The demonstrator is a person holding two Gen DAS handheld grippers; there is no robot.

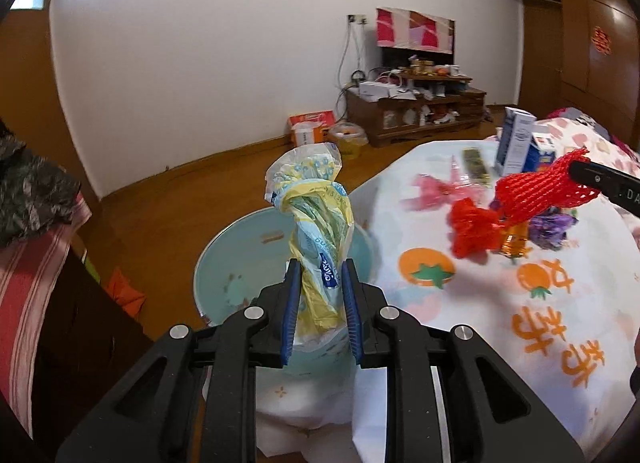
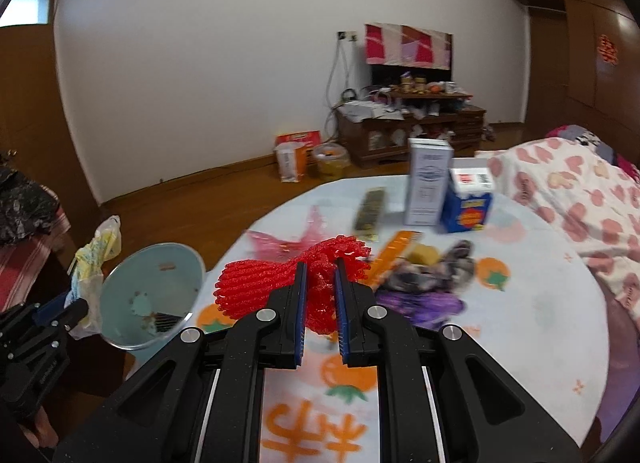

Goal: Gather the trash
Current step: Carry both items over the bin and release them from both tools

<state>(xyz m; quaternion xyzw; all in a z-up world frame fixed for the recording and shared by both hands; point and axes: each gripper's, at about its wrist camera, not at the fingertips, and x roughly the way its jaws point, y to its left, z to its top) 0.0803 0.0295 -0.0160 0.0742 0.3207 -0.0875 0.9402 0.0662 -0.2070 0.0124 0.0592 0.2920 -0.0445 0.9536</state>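
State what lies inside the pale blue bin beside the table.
The bin holds a few small scraps and one dark striped piece low by its rim. The right view leaves its depths unseen; the crumpled bag covers part in the left.

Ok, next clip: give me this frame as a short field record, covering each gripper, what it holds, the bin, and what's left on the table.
left gripper: shut on crumpled plastic bag, held above the bin
right gripper: shut on red foam net, over the table edge
bin: light blue, beside the table, a few scraps inside
table: two cartons, purple wrapper, pink wrapper, dark packet
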